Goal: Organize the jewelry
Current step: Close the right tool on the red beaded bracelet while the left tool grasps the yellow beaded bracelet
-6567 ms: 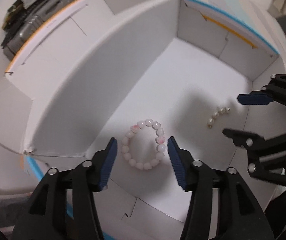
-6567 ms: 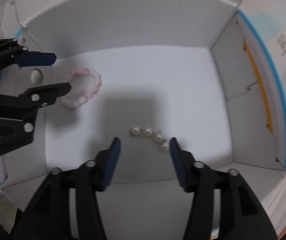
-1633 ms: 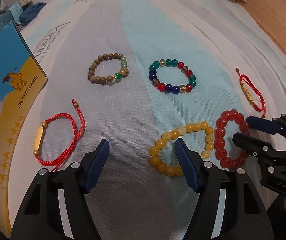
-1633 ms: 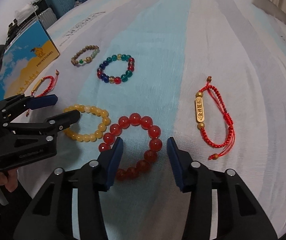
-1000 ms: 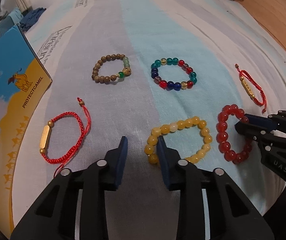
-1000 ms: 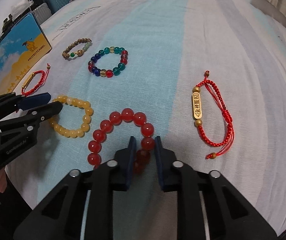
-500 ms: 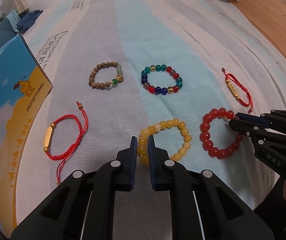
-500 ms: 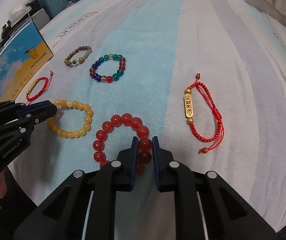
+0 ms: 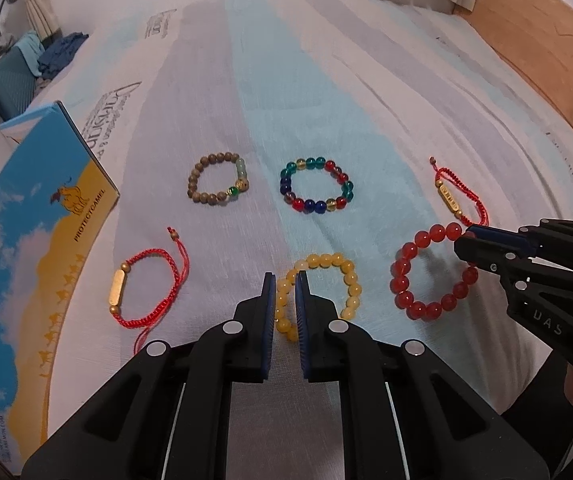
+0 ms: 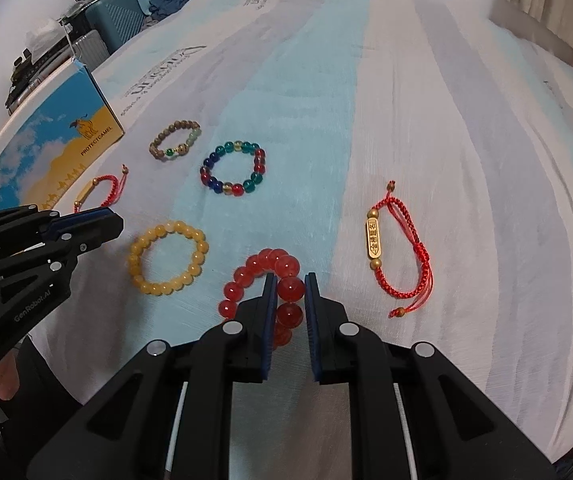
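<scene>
**Two bracelets pinched at once on a striped bedsheet**

The left hand-held gripper has its blue pads pressed onto the near-left beads of the yellow bead bracelet, its jaws having just closed around that strand. Just right of the yellow bead bracelet, the right hand-held gripper pinches one bead of the red bead bracelet, whose loop bunches up between the pads. Both bracelets sit on the bed, covered in a sheet of pale blue, white and grey bands. Left of the yellow bead bracelet lies a red cord bracelet with a gold bar; a second red cord bracelet lies well to the right, past the red beads. Beyond the yellow bead bracelet rest a multicoloured glass bead bracelet and, left of that, a brown wooden bead bracelet. Further left stands a blue and yellow box printed with a camel
</scene>
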